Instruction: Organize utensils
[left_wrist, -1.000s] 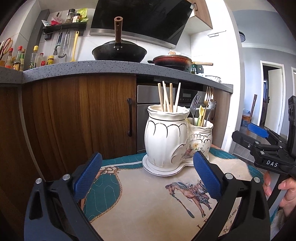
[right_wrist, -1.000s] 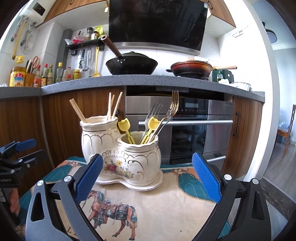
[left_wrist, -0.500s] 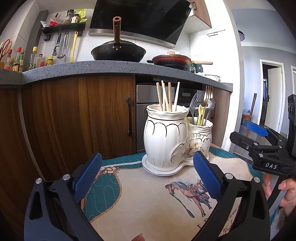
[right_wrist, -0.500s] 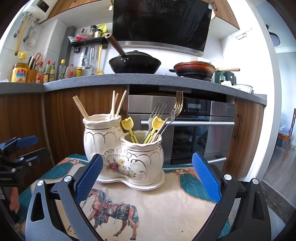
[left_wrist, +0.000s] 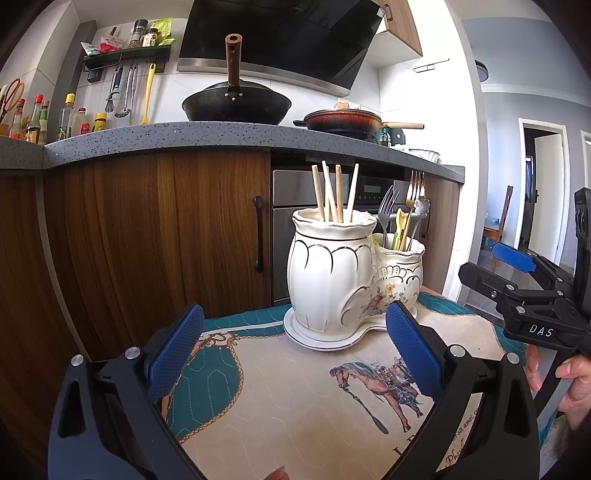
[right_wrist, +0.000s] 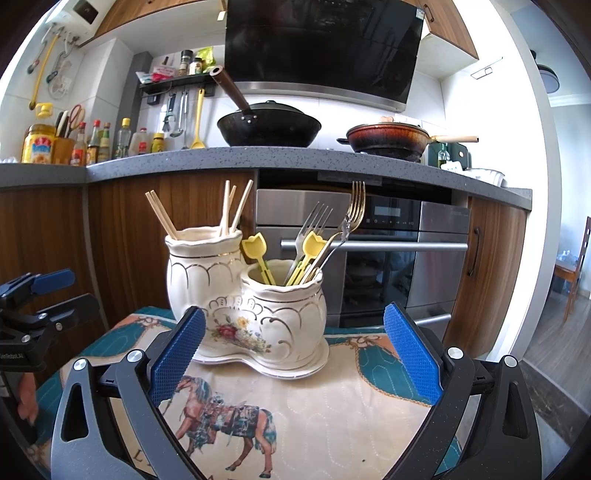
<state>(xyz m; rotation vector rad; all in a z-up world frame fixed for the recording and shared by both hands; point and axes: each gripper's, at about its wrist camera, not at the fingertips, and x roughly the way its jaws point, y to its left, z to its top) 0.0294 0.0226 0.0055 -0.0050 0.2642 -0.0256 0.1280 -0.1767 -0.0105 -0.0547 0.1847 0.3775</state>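
A white ceramic double holder (left_wrist: 345, 280) (right_wrist: 243, 295) stands on its matching saucer on a horse-print mat (left_wrist: 295, 398) (right_wrist: 314, 402). Its taller pot holds several wooden chopsticks (left_wrist: 334, 194) (right_wrist: 229, 210). Its lower pot holds metal forks (right_wrist: 343, 225) (left_wrist: 387, 206) and yellow tulip-topped picks (right_wrist: 255, 247). My left gripper (left_wrist: 293, 345) is open and empty, a short way in front of the holder. My right gripper (right_wrist: 293, 345) is open and empty, also in front of the holder. Each gripper shows in the other's view: the right one (left_wrist: 517, 273), the left one (right_wrist: 44, 291).
Behind the mat are wooden cabinet doors (left_wrist: 166, 236) and a steel oven (right_wrist: 399, 254). The grey countertop (right_wrist: 221, 158) carries a black wok (right_wrist: 267, 127), a red pan (right_wrist: 388, 138) and bottles (right_wrist: 96, 142). A doorway and chair (left_wrist: 498, 221) lie to the right.
Both grippers have shifted slightly, so the holder sits a little differently in each view. Both stay open and empty; nothing was picked up or put down.
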